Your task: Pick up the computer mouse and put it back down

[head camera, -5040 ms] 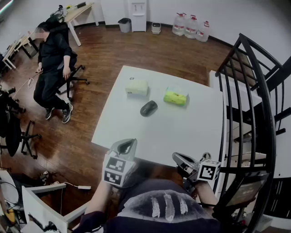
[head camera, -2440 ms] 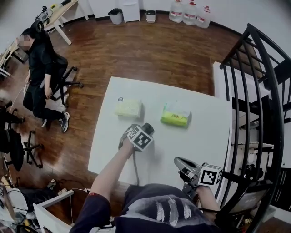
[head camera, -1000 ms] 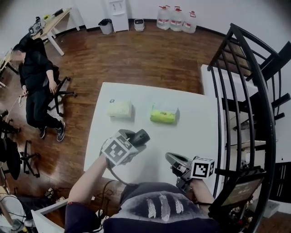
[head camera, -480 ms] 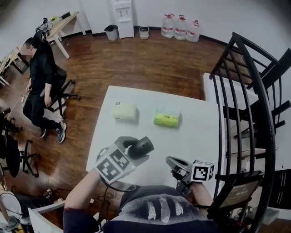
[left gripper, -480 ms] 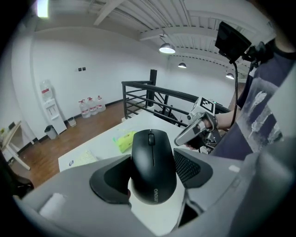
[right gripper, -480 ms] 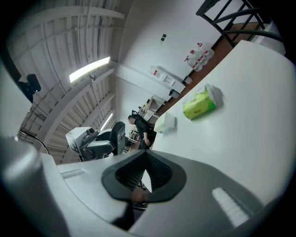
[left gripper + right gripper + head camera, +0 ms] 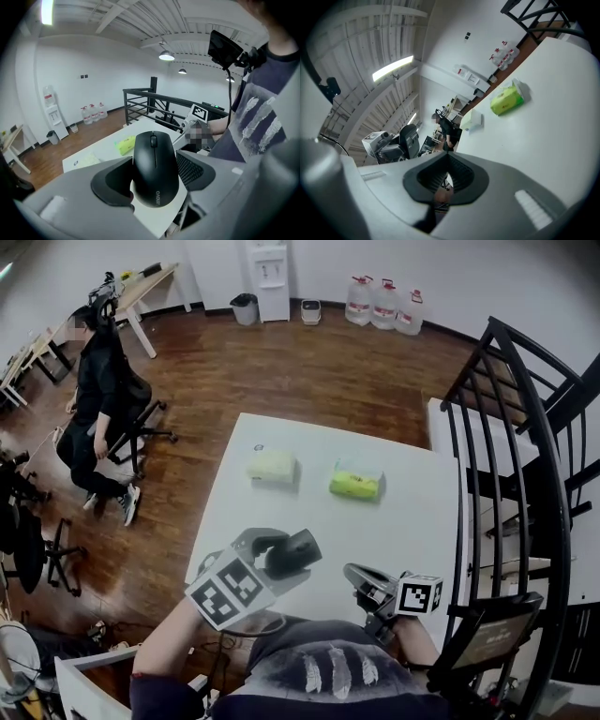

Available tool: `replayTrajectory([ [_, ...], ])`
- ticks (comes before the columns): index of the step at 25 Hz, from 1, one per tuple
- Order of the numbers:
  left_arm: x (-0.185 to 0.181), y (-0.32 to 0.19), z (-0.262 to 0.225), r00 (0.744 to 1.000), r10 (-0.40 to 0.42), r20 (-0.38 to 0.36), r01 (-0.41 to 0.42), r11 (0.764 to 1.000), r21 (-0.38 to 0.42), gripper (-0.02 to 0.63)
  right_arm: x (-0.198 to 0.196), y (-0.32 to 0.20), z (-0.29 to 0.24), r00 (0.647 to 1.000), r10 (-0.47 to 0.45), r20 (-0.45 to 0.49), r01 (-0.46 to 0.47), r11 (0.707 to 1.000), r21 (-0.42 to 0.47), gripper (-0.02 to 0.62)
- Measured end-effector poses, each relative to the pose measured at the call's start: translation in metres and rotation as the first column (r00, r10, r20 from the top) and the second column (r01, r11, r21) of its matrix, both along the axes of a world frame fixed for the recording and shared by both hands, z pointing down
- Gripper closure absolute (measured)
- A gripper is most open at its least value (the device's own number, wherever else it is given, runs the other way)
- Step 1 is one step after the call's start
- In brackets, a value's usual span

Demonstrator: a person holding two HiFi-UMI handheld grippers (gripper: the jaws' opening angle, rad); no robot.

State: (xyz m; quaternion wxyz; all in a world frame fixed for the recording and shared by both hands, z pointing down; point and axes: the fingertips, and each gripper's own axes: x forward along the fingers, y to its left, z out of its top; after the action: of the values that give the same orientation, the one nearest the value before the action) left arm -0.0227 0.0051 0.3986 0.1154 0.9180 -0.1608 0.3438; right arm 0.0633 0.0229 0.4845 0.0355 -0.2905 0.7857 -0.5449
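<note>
Wooden floor (image 7: 309, 362) lies round a white table (image 7: 394, 531). Off the table's left edge, well apart from it, a person (image 7: 98, 395) in dark clothes sits on a wheeled chair.

Over the near left corner the left gripper (image 7: 279, 557) holds the mouse (image 7: 293, 549). Its jaws stand partly apart with their dark pads pressed on the mouse's two sides. In the left gripper view the black mouse sits top up with its wheel end pointing away from the camera and print on its near end. It is held clear of the table top.

Near the far edge, towards the left, a pale pack (image 7: 272, 466) lies flat. Just to its right, near the middle of that edge, lies a green pack (image 7: 356, 483). The two are near each other but apart.

At the near edge, right of the mouse, the right gripper (image 7: 354, 575) points across the table. In the right gripper view its pads meet at the tips, and nothing is between them.

Beyond the right edge stands a black railing (image 7: 525, 474). Water bottles (image 7: 384, 306) stand by the far wall.
</note>
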Motion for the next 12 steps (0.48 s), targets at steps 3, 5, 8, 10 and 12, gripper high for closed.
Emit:
replayTrajectory([
  [3, -0.007, 0.003, 0.0, 0.999, -0.038, -0.017, 0.038, 0.999, -0.001, 0.299, -0.008, 0.005, -0.001, 1.0, -0.008, 0.002, 0.008, 1.0, 0.003, 0.592],
  [5, -0.012, 0.006, -0.001, 0.998, -0.056, -0.023, 0.056, 0.998, -0.011, 0.301, -0.012, 0.009, -0.002, 1.0, -0.011, 0.002, 0.011, 1.0, 0.003, 0.592],
  [8, -0.018, 0.009, -0.004, 0.998, -0.059, -0.029, 0.059, 0.998, -0.022, 0.301, -0.014, 0.013, 0.003, 1.0, -0.016, -0.017, 0.015, 1.0, -0.006, 0.592],
  [10, -0.024, 0.011, -0.005, 0.998, -0.055, -0.03, 0.055, 0.998, -0.024, 0.301, -0.017, 0.016, 0.007, 0.999, -0.014, -0.029, 0.014, 1.0, -0.014, 0.592],
  [12, -0.031, 0.015, -0.005, 0.998, -0.049, -0.03, 0.048, 0.999, -0.02, 0.301, -0.024, 0.017, 0.006, 1.0, -0.009, -0.023, 0.009, 1.0, -0.012, 0.592],
])
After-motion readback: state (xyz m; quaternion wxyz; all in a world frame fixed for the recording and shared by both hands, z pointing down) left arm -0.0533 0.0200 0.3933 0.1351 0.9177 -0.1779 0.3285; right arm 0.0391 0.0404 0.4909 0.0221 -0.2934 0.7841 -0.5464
